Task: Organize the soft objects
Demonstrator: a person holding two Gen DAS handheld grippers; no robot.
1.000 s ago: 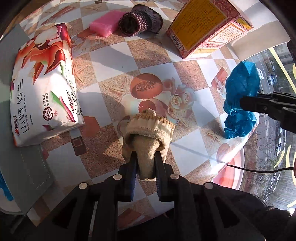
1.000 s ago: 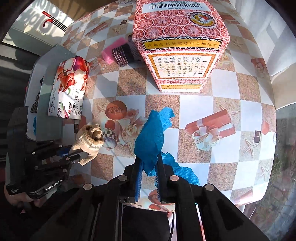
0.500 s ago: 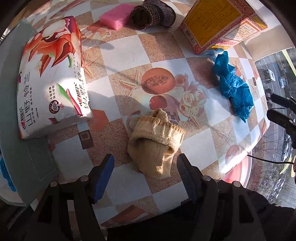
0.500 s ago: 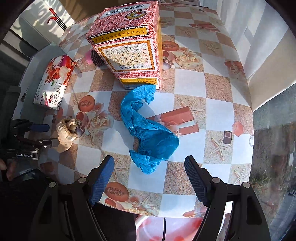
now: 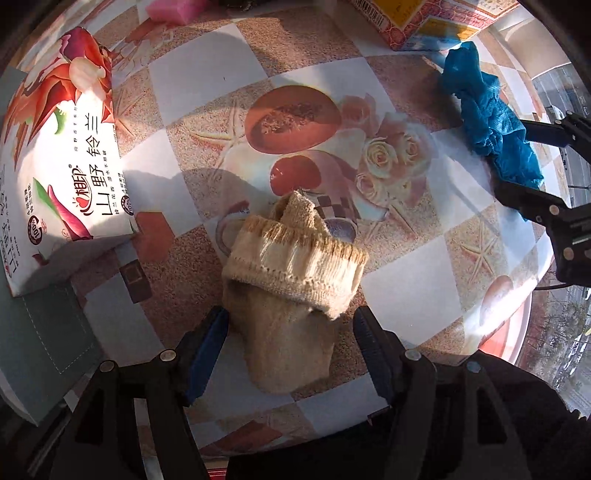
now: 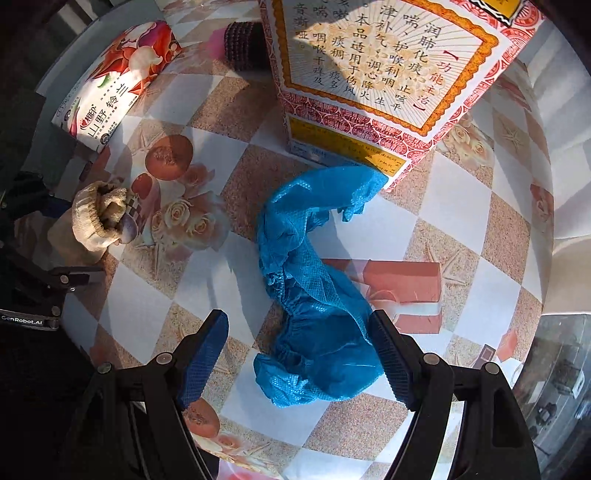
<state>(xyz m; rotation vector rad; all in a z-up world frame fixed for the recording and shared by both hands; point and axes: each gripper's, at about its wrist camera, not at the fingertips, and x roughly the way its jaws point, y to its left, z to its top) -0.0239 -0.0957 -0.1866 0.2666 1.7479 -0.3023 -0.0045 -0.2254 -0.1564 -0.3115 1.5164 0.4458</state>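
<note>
The left gripper [image 5: 290, 345] is seen with its jaws spread wide, the beige sock [image 5: 291, 291] lying loose on the tablecloth [image 5: 402, 291] between them; a second ago that sock was pinched in the jaws, so it has been released. The right gripper [image 6: 299, 352] is likewise spread apart, and the blue shoe cover [image 6: 314, 295], clamped a second ago, has been laid crumpled on the cloth, its far end touching the foot of the red medicine box [image 6: 388, 74]. Both soft items have thus been set down well apart from each other, and it is judged that this placing step is done and further pieces remain to be gathered. The tissue pack [image 5: 59, 147] is cut by the frame edge on the left; the pink sponge [image 5: 173, 7] is shown only as a sliver at the top; the dark knitted item [image 6: 243, 46] is half hidden behind the box, and its nature cannot be told.
</note>
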